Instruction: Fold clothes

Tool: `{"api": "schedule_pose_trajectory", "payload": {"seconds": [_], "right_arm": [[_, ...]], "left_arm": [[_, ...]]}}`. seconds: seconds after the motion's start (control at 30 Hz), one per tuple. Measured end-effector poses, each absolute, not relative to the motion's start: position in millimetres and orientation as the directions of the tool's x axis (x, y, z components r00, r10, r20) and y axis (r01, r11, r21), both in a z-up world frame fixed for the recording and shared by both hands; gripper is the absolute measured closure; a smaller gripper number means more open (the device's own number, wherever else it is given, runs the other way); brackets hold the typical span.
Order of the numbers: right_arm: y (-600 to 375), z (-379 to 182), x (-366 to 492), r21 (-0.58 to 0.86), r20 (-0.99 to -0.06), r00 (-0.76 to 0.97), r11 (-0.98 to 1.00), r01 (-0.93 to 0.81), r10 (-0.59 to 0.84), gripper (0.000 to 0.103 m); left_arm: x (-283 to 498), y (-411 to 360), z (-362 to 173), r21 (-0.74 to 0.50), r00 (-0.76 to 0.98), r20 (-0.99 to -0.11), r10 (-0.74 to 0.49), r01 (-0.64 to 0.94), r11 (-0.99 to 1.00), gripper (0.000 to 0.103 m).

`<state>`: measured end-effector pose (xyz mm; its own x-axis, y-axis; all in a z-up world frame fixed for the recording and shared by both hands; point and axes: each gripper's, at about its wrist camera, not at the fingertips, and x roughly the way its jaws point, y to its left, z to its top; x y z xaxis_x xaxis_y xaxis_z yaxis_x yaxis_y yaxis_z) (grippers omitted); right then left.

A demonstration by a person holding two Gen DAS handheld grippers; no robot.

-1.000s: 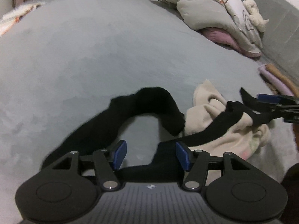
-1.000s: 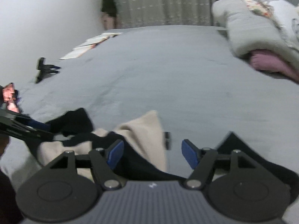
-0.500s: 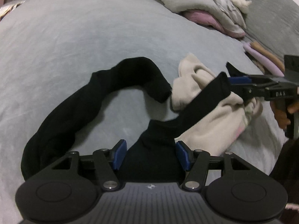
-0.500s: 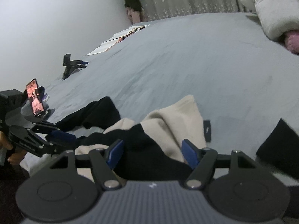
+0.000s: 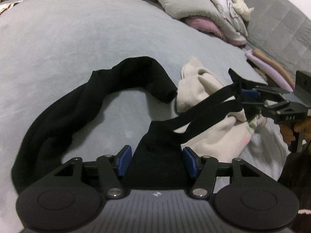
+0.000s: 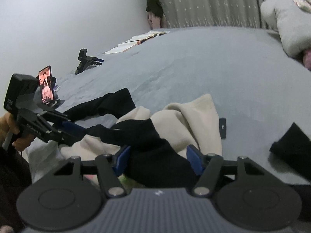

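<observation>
A black garment (image 5: pixel 81 106) lies curved on the grey bed (image 5: pixel 77 38), one leg arcing left, its waist end running back between the pads of my left gripper (image 5: pixel 157 161). The jaws stand wide, with black cloth between them. A black band stretches right to my right gripper (image 5: pixel 250 95), which pinches it. In the right wrist view the same black cloth (image 6: pixel 155 155) sits between the pads of my right gripper (image 6: pixel 158 159), and my left gripper (image 6: pixel 66 130) holds the other end. A cream garment (image 5: pixel 210 128) lies crumpled under the band and also shows in the right wrist view (image 6: pixel 190 120).
Folded bedding and pillows (image 5: pixel 210 15) lie at the far right of the bed. Folded lilac and tan items (image 5: pixel 272 68) sit by the edge. A phone on a stand (image 6: pixel 46 85), a spare gripper (image 6: pixel 85 60) and open books (image 6: pixel 136 40) are at the left.
Both grippers have lifted the black garment's waist end. The band between them is now taut and raised above the cream garment. The view has shifted slightly.
</observation>
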<state>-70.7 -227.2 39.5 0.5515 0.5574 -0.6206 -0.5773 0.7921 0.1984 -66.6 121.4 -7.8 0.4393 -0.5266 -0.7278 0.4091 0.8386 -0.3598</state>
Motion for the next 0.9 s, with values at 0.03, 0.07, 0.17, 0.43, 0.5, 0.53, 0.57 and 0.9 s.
{"api": "schedule_pose_trajectory", "payload": {"seconds": [0.03,0.07,0.17,0.43,0.5,0.53,0.57,0.9], "right_arm": [[-225.1,39.5,-71.3,0.189,-0.615,0.557,0.79,-0.583,0.559,0.059],[-223.5,40.0,-72.6,0.185,-0.609,0.558,0.785,-0.592,0.564,0.065],[-212.9,44.7,-83.1,0.118,-0.587,0.584,0.773,-0.623,0.56,0.083],[-212.5,60.9,-104.6,0.007,-0.494,0.684,0.789,-0.615,0.537,0.096],[-212.6,61.0,-105.5,0.002,-0.495,0.687,0.792,-0.611,0.532,0.096],[-212.7,60.8,-105.8,-0.002,-0.498,0.689,0.794,-0.608,0.527,0.096],[-212.9,59.7,-105.6,-0.005,-0.503,0.689,0.795,-0.606,0.522,0.096],[-197.4,57.7,-107.5,-0.136,-0.472,0.782,0.843,-0.521,0.407,0.098]], "left_arm": [[-65.8,121.9,-9.6,-0.366,0.445,-0.718,-0.535,0.413,0.834,0.046],[-65.2,122.6,-10.8,-0.371,0.448,-0.711,-0.542,0.416,0.83,0.046],[-64.8,123.8,-13.5,-0.403,0.458,-0.686,-0.565,0.407,0.82,0.048],[-59.2,133.9,-20.3,-0.471,0.457,-0.631,-0.627,0.416,0.778,0.053],[-56.3,130.5,-20.7,-0.468,0.451,-0.634,-0.629,0.424,0.776,0.053],[-54.9,129.1,-20.5,-0.464,0.451,-0.637,-0.625,0.423,0.778,0.053],[-53.5,127.6,-20.2,-0.461,0.454,-0.641,-0.619,0.418,0.783,0.053],[-68.8,99.0,16.4,-0.262,0.688,-0.601,-0.407,0.312,0.913,0.096]]}}
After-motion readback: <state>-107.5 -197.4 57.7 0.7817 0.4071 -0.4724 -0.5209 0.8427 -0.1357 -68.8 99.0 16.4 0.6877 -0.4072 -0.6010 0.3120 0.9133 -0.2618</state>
